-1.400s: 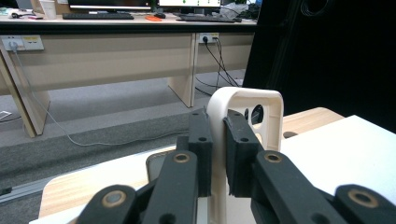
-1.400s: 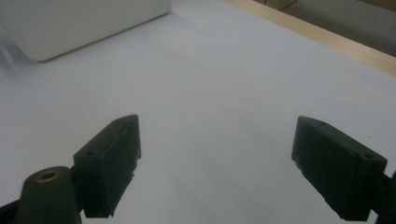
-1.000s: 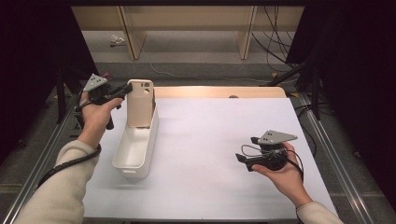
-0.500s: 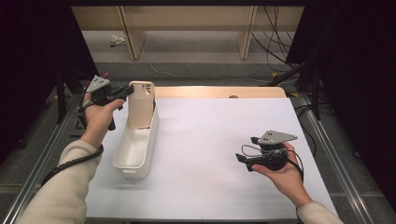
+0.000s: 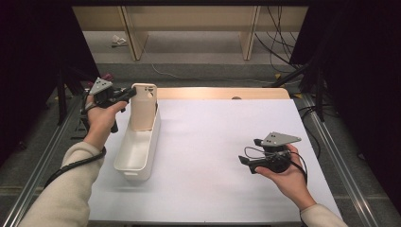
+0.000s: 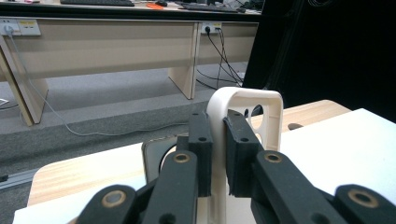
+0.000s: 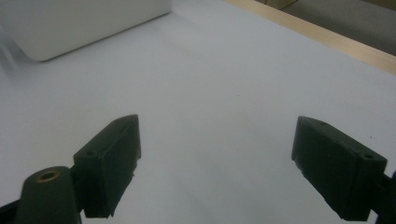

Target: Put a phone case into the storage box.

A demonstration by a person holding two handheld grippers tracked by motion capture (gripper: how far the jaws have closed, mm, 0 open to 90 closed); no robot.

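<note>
A beige phone case (image 5: pixel 143 106) stands upright at the far end of a long white bin (image 5: pixel 152 142) on the left of the white table top. My left gripper (image 5: pixel 130 93) reaches it from the left and is shut on its upper edge. In the left gripper view the pads (image 6: pixel 201 140) press both sides of the case's rim (image 6: pixel 245 100), near the camera cut-out. My right gripper (image 5: pixel 249 151) is held in a hand over the right of the table, pointing left. Its jaws stand wide open with nothing between them (image 7: pixel 215 140), and the bin's corner (image 7: pixel 84 23) lies farther off.
The white sheet (image 5: pixel 222 137) covers a wooden table whose bare edge (image 5: pixel 222 93) runs along the far side. Metal rails (image 5: pixel 326 137) flank the table. Beyond it are desk legs (image 5: pixel 135 33) and loose cables (image 5: pixel 279 28) on the grey floor.
</note>
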